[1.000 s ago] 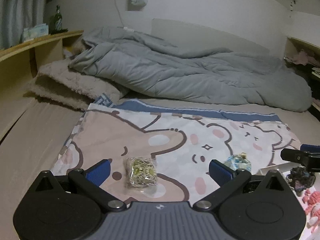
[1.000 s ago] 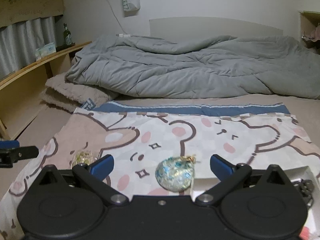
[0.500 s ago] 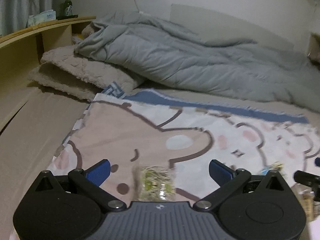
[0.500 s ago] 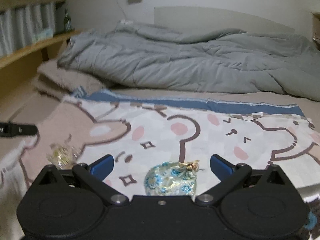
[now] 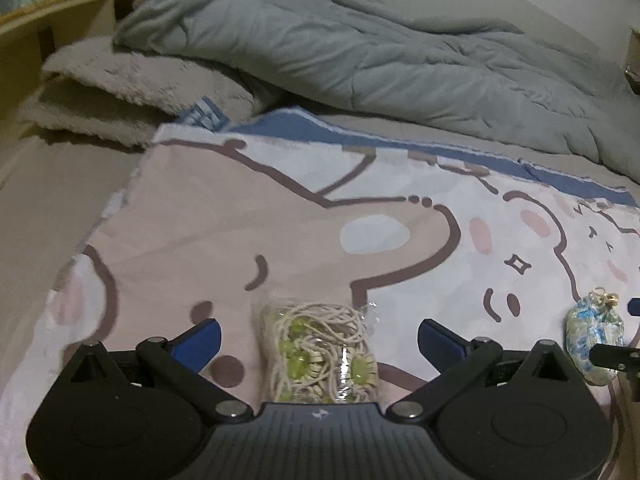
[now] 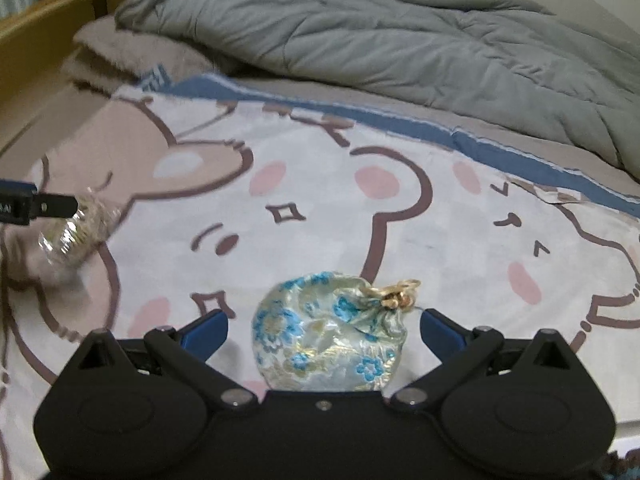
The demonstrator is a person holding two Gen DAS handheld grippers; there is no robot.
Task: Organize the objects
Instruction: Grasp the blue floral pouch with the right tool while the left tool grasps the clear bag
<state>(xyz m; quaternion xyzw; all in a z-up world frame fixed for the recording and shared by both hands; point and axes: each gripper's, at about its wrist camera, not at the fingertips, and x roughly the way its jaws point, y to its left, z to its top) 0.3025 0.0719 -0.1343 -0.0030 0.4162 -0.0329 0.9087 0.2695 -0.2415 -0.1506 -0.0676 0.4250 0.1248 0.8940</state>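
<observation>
Two small items lie on a cartoon-bear printed cloth (image 5: 280, 216) spread over a bed, each framed by one gripper. Left wrist view: the left gripper (image 5: 319, 334) has its blue-tipped fingers (image 5: 198, 338) spread wide, and a clear plastic packet of beige cord with green beads (image 5: 318, 354) lies flat on the cloth between them, touching neither finger, its near edge hidden by the gripper body. At the right edge of this view a round blue-flowered brocade pouch with a gold tie (image 5: 595, 338) rests on the cloth, with a black part of the other gripper just beside it. A crumpled grey quilt (image 5: 360, 52) and a beige fleecy pillow (image 5: 132, 80) lie beyond the cloth, next to a wooden shelf (image 5: 48, 20). Right wrist view: the right gripper (image 6: 324, 330) likewise has its blue-tipped fingers (image 6: 442, 332) spread wide; the brocade pouch (image 6: 326, 344) sits on the printed cloth (image 6: 320, 200) between them, gold tie (image 6: 398, 294) pointing right, with a gap to each finger. At the left edge, one finger of the left gripper (image 6: 40, 206) appears just beside the plastic packet (image 6: 78, 232), which is blurred; contact cannot be judged. The grey quilt (image 6: 400, 28) fills the background.
</observation>
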